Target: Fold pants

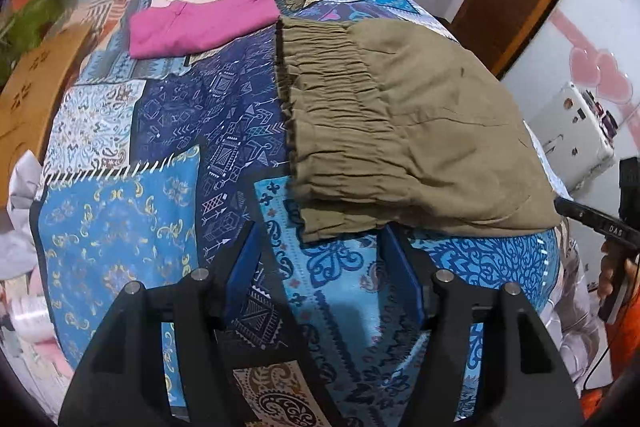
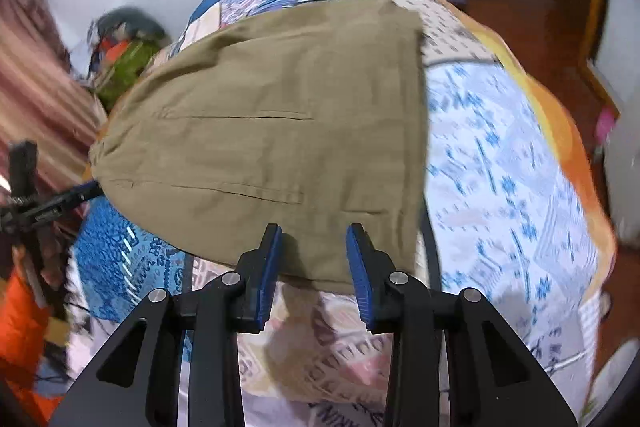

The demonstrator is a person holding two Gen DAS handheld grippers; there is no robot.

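Observation:
Olive pants (image 1: 420, 131) lie folded on the blue patchwork bedspread (image 1: 120, 227), with the gathered elastic waistband on their left side in the left wrist view. My left gripper (image 1: 316, 231) is open at their near left corner, its right fingertip at the cloth's near edge, nothing between its pads. In the right wrist view the pants (image 2: 280, 127) fill the middle, two pocket slits showing. My right gripper (image 2: 314, 231) is open over their near edge, with the pads apart and not pinching the cloth. The left gripper's blue tip (image 2: 88, 189) shows at the pants' left end.
A folded pink garment (image 1: 200, 23) lies on the bed behind the pants. A cardboard box (image 1: 28, 95) stands off the bed's left side, a white machine (image 1: 576, 131) off its right. An orange blanket edge (image 2: 560, 131) borders the bed above a wooden floor.

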